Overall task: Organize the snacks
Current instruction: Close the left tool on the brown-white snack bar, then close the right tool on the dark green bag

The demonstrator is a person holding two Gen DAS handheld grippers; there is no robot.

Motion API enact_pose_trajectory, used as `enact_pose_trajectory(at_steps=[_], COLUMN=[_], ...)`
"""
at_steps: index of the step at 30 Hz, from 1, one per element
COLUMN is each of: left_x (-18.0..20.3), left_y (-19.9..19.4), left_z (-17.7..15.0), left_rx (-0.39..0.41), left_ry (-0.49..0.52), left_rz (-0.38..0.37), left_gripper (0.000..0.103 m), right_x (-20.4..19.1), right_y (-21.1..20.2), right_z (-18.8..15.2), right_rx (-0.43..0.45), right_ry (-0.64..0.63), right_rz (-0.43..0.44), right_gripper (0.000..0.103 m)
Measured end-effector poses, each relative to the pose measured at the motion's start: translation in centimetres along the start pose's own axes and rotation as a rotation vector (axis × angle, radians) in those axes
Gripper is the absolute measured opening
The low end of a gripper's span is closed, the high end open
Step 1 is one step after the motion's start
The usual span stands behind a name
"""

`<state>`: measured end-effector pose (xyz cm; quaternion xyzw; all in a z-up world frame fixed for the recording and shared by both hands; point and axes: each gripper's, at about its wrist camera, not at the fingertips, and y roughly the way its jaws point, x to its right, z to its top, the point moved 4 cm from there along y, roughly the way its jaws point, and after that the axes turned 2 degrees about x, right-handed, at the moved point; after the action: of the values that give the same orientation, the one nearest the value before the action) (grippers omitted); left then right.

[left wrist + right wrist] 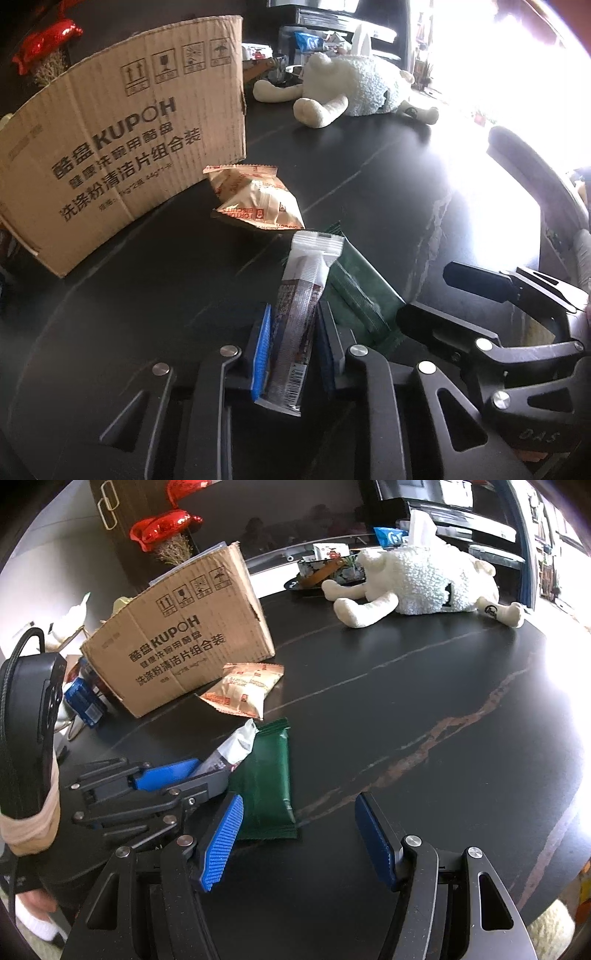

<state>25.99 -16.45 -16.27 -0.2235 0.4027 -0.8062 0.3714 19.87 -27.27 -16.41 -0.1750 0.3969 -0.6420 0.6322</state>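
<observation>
Three snack packets show on the dark table (424, 709): a tan biscuit bag (255, 197) lying just in front of the cardboard box (122, 155), a green packet (267, 779) flat on the table nearer the grippers, and a clear-and-white stick packet (301, 306) held off the surface. The box stands open-topped at the left, printed with "KUPOH" and Chinese text; the biscuit bag's near corner sits close to the green packet, though whether they touch cannot be told. Beyond them, well apart, a white plush sheep (424, 579) lies on its side, with a patterned tray (325, 572) of small items behind it. A red foil balloon (166, 526) and dried flowers stand past the box, and a blue packet (83, 701) lies left of the box.

The left gripper (293, 347) is closed on the stick packet, its blue pads (261, 354) pressing either side of the lower half, so the packet's white sealed end sticks up and forward over the green packet's edge. In the right wrist view it comes in from the left, partly over the green packet's left side.

The right gripper (295, 834) is wide open and holds nothing. Its left pad (221, 843) is just beside the green packet's near corner, and the other sits over bare table.
</observation>
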Motion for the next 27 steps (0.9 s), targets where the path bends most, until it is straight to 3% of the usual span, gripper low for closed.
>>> enact_pose_trajectory(at_steps=[7, 16, 27], left_x=[-1.1, -3.8, -4.5], left_y=[-2.4, -5.2, -5.7], left_z=[-0.7, -1.7, -1.9], left_rx=[0.050, 0.109, 0.131], left_ry=[-0.037, -0.167, -0.218], left_rz=[0.047, 0.084, 0.102], left_gripper=[0.023, 0.024, 0.024], right_x=[-1.2, -4.5, -4.7], right_y=[0.4, 2.9, 4.5], right_z=[0.2, 1.2, 1.6], right_rx=[-0.036, -0.073, -0.086], right_ry=[-0.029, -0.194, -0.201], right_rz=[0.021, -0.043, -0.102], right_gripper=[0.064, 0.064, 0.063])
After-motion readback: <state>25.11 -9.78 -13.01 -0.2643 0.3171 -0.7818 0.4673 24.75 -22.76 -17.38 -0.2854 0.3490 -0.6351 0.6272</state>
